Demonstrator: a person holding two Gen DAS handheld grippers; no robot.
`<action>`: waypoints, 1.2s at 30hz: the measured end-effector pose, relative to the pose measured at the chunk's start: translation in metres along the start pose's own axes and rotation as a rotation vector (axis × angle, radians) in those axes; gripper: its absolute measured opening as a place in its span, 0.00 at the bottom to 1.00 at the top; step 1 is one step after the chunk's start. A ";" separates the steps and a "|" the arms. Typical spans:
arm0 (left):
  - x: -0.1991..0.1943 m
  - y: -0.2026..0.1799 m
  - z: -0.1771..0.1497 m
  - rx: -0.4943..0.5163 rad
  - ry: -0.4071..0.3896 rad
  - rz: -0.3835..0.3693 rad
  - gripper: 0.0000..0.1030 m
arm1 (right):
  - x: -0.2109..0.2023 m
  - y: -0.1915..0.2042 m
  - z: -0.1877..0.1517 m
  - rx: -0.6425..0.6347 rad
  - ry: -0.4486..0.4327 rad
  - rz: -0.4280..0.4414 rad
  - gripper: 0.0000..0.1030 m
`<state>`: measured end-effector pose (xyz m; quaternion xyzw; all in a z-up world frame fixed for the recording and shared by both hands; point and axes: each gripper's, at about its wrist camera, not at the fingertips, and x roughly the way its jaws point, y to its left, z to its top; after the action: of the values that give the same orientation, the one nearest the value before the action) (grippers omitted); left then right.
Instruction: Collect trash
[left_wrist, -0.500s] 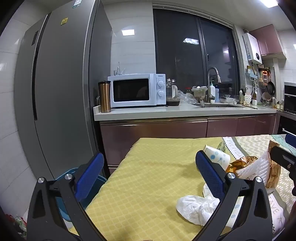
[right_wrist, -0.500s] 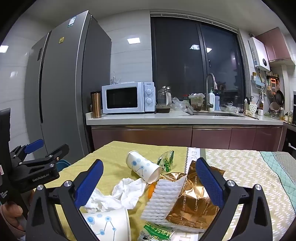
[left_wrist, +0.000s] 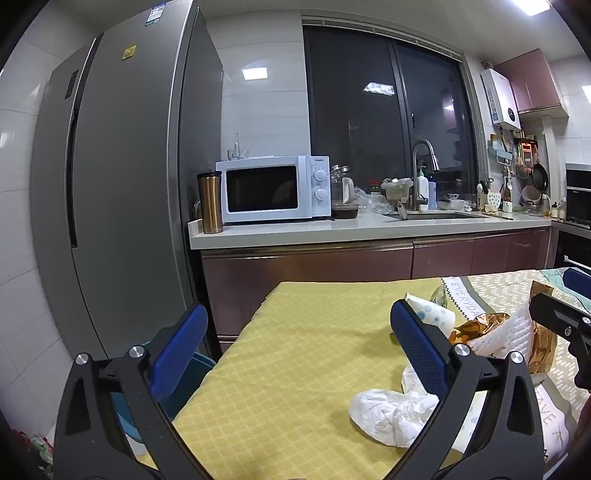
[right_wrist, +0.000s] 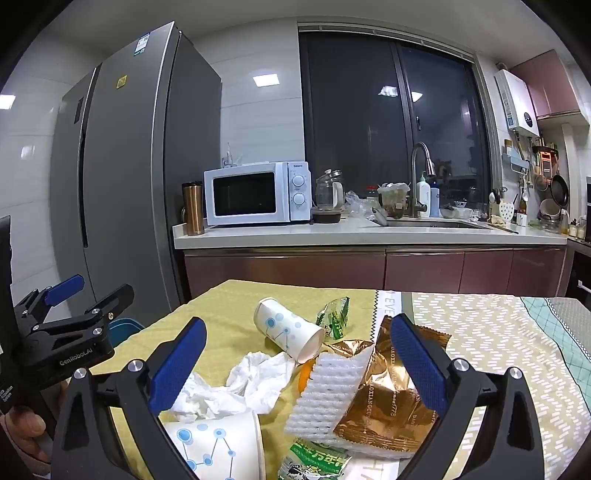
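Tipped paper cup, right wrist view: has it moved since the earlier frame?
No. The tipped paper cup still lies beside the green wrapper, same spot on the yellow tablecloth.

Over the yellow-clothed desk (right_wrist: 229, 306) the right claw (right_wrist: 297, 363) hangs wide open and empty above the white foam net (right_wrist: 328, 391), with crumpled tissue (right_wrist: 236, 387) left of the net, a gold wrapper (right_wrist: 388, 402) right, and a tipped paper cup (right_wrist: 286, 328) behind.

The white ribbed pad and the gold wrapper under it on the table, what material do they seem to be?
The white ribbed pad looks like soft foam netting, matte, with a regular raised mesh. The gold wrapper looks like metallised plastic film: shiny, crinkled, printed with lettering.
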<state>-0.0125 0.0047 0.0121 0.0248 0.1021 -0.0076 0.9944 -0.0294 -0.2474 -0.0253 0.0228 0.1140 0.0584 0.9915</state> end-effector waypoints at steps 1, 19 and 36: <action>0.000 0.001 0.001 0.000 0.001 0.000 0.95 | 0.003 -0.004 -0.004 0.003 -0.001 0.000 0.94; 0.003 -0.002 -0.005 0.009 -0.003 -0.004 0.95 | 0.004 -0.008 -0.007 0.009 0.002 0.003 0.94; 0.000 -0.005 -0.006 0.011 -0.006 -0.002 0.95 | 0.004 -0.007 -0.008 0.010 0.010 0.012 0.94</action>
<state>-0.0136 -0.0002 0.0058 0.0302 0.0991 -0.0092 0.9946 -0.0266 -0.2535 -0.0342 0.0283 0.1191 0.0638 0.9904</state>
